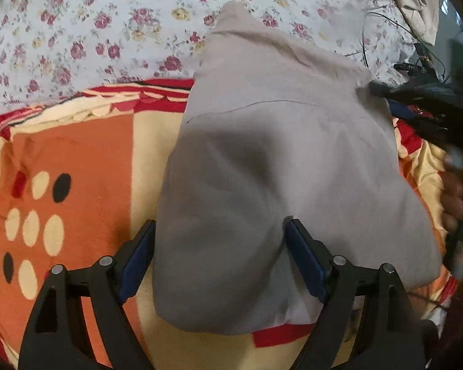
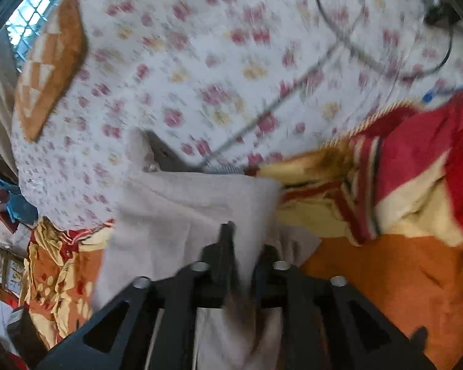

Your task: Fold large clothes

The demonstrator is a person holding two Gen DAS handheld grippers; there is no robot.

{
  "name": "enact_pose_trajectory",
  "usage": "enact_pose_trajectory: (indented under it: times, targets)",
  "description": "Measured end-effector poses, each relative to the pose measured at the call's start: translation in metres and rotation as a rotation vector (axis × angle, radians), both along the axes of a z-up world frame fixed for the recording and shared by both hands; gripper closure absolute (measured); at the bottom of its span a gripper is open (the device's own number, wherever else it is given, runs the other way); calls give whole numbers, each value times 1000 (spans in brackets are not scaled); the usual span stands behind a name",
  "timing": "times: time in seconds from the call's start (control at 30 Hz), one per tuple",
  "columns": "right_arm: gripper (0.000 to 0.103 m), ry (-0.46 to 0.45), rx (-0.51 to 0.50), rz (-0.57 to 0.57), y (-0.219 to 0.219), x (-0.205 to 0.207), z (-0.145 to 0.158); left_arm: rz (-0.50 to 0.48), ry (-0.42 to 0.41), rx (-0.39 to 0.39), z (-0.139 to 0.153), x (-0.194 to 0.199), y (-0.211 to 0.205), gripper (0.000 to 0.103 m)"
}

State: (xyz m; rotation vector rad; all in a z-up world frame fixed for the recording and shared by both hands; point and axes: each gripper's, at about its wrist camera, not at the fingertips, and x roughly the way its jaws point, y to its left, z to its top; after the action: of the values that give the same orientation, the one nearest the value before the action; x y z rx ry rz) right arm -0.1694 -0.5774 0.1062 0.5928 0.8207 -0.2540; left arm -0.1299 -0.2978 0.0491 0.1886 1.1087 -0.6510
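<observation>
The left gripper [image 1: 220,262] stands wide, straddling the grey garment [image 1: 277,141] on the orange blanket [image 1: 86,154], pinning nothing. The right gripper [image 2: 247,246] pinches the garment's far edge, probably to pull a fold.

The folded garment [image 1: 277,141] lies on my blanket [image 1: 77,169], which sits on the bedsheet [image 1: 108,24]. My left gripper [image 1: 219,265] straddles its near edge; my right gripper [image 2: 247,246] is at its right edge. Cables [image 2: 339,46] lie behind on the sheet.

Grey garment [image 1: 277,154]; orange-red-cream dotted blanket [image 1: 77,169]; white floral sheet [image 1: 92,30].
</observation>
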Motion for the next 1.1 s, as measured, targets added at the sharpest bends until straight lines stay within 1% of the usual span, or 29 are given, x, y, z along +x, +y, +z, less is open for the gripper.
enact_pose_trajectory:
  times: [0.03,0.07,0.13,0.17,0.2,0.23,0.27,0.3,0.33,0.43,0.47,0.5,0.53,0.57,0.63,0.67,0.7,0.73,0.77,0.8,0.87,0.9,0.93,1.0,1.03,1.07,1.1]
  targets:
    - [45,1,-12,11,4,-8,6,0,-5,2,1,-1,0,19]
    - [31,10,-25,14,9,-17,11,4,-6,2,1,-2,0,19]
    - [29,54,-34,24,21,-26,8,18,-9,3,0,-1,1,19]
    - [29,70,-12,36,24,-25,2,25,-12,5,0,-2,0,19]
    - [30,83,41,53,26,-22,-9,28,-13,7,0,-2,0,19]
    - [35,101,76,68,26,-18,-18,33,-13,9,0,-2,0,19]
    - [61,127,87,90,29,-12,-28,40,-9,9,0,-2,0,19]
    - [84,144,43,110,31,-4,-30,45,-6,6,1,-2,0,19]
    - [96,140,2,117,34,1,-26,48,-6,2,2,-2,0,19]
    - [98,70,-101,102,33,8,-5,47,-22,0,3,-2,-5,18]
    - [99,69,-134,83,30,9,-5,48,-30,9,2,-2,-9,18]
    - [100,99,-171,52,24,12,-13,46,-33,14,1,-2,-10,18]
    - [101,130,-177,30,19,14,-22,43,-37,18,0,-3,-12,18]
    - [101,168,-142,18,12,15,-38,42,-39,21,-1,-3,-13,18]
    - [100,164,-82,28,11,5,-44,41,-40,21,-1,-4,-13,18]
    - [93,141,-80,23,13,-4,-37,43,-38,16,-2,-4,-11,18]
    - [91,122,-88,11,15,-13,-26,46,-32,13,-2,-3,-10,18]
    - [79,105,-89,6,17,-20,-16,50,-25,11,-3,-2,-10,18]
    - [61,81,-81,8,20,-28,-5,55,-17,8,-4,-2,-10,18]
    - [54,39,-71,19,25,-38,8,60,-16,6,-4,-2,-10,18]
    - [50,-8,-75,45,36,-45,20,61,-21,10,-5,-3,-12,17]
    - [49,-1,-83,74,45,-39,19,60,-22,11,-5,-3,-13,17]
    - [46,27,-89,104,52,-34,11,56,-18,11,-5,-3,-13,17]
    - [46,130,-108,121,58,-21,-18,39,13,-7,-3,0,-9,17]
    - [46,170,-100,115,56,-18,-34,30,35,-31,-1,3,-5,17]
    - [41,174,-74,107,51,-17,-45,24,63,-71,-1,7,1,17]
    - [35,153,-35,84,42,-20,-50,27,86,-110,-1,12,7,17]
